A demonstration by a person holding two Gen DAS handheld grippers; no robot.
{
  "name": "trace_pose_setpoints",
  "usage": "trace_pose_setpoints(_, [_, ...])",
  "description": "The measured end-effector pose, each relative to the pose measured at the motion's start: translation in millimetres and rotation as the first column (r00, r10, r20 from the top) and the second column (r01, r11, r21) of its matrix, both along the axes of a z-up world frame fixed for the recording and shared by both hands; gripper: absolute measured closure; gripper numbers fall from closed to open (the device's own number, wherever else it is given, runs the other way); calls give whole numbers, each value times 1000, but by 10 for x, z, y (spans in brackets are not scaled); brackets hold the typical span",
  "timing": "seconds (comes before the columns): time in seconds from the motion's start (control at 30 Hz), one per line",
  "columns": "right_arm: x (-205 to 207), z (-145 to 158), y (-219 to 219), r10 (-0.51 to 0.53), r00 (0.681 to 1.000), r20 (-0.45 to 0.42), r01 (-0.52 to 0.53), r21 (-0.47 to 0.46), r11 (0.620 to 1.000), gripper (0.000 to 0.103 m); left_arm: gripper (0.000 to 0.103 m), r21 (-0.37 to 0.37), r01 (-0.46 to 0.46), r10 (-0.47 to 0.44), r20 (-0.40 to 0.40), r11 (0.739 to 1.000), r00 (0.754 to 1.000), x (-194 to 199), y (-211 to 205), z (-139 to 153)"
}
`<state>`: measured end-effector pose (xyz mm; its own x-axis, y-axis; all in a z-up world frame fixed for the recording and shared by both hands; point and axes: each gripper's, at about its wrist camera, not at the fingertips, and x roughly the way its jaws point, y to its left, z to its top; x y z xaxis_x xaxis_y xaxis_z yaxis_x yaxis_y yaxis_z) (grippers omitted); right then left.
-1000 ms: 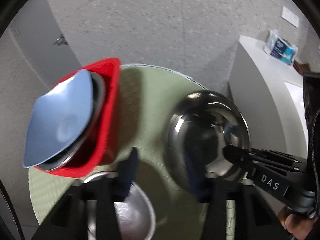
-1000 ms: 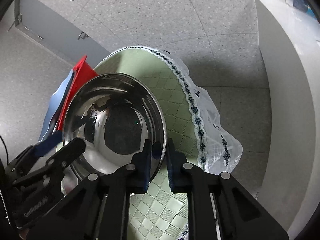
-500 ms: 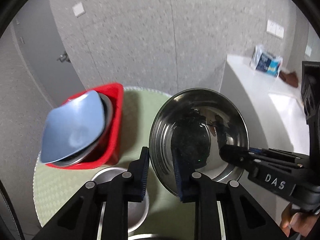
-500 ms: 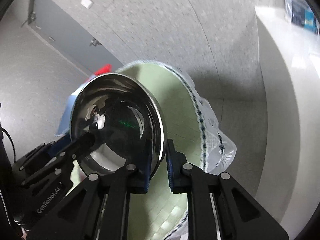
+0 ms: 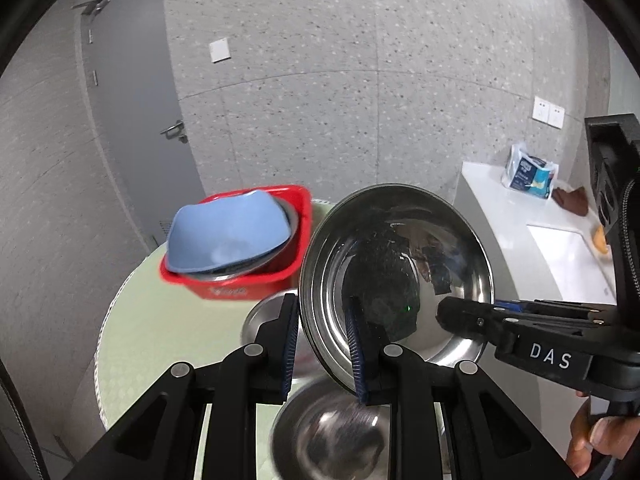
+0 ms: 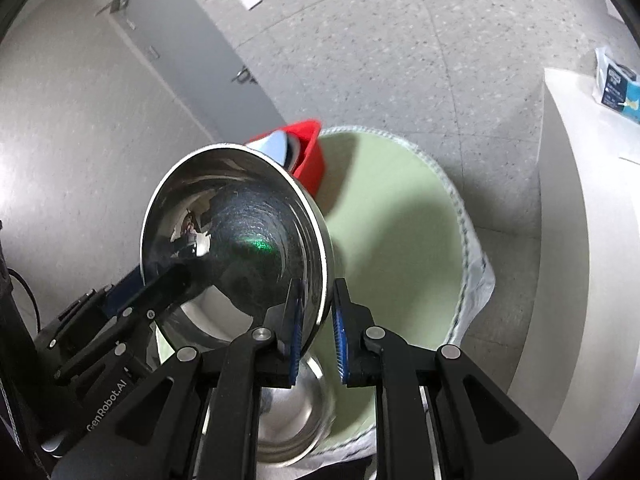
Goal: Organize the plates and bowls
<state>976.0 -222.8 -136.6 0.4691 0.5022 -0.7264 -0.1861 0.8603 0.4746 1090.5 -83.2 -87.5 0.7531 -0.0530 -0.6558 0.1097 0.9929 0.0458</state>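
1. 1 round table (image 5: 168, 320) with a green cloth, white lace edge visible in the right wrist view (image 6: 400, 240).
2. 1 white counter (image 5: 516, 216) at 3 o'clock of the table, apart from it. On it: 1 blue-and-white packet (image 5: 530, 172).
3. 1 big steel bowl (image 5: 400, 256), held in the air above the table and tilted so the inside faces the cameras. Both tongs are on it, at opposite sides of the rim.
4. 1 red bin (image 5: 248, 280) at 11 o'clock on the table. Inside: 1 blue dish (image 5: 228, 240) on top, tilted, plus at least 1 steel piece under it; only its rim shows, exact count unclear.
5. 2 more steel bowls on the table below the held one: one (image 5: 260, 316) just beside the red bin, one (image 5: 332, 436) at 6 o'clock, blurred, partly hidden by the tongs.
6. Left tongs (image 5: 322, 348): clenched on the big steel bowl's rim, one blue pad inside the bowl, one outside.
7. Right tongs (image 6: 318, 336): clenched on the same bowl's rim at its 5 o'clock in the right wrist view, pads either side of the wall. They enter the left wrist view from 3 o'clock (image 5: 452, 312).
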Motion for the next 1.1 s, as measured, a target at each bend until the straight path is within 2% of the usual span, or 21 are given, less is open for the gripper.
trace_pose_setpoints(0.07, [-109,-20,92,10,1000,-6,-10,-17,1000,90,83,-4,3,-3,-1,1000,1000,-173,63,-41])
trace_pose_setpoints(0.2, [-313,-81,250,16,999,-27,-17,-41,999,89,83,-19,2,-2,-17,1000,1000,-557,238,67])
trace_pose_setpoints(0.43, [-592,-123,482,-5,999,-52,-1,-107,994,88,83,-51,35,-38,-55,998,998,-738,554,61])
trace_pose_setpoints(0.73, [-807,-327,642,-55,993,-109,33,-198,980,87,83,-99,77,-93,-173,992,981,-685,882,-235])
trace_pose_setpoints(0.83, [-840,-427,702,-70,989,-131,38,-227,973,87,83,-110,86,-108,-215,990,971,-523,951,-328])
trace_pose_setpoints(1.07, [-866,-528,793,-95,985,-144,50,-288,956,84,83,-97,113,-132,-224,989,966,-292,1025,-275])
trace_pose_setpoints(1.1, [-872,-534,793,-100,984,-145,54,-291,955,84,79,-93,117,-136,-224,989,965,-275,996,-271])
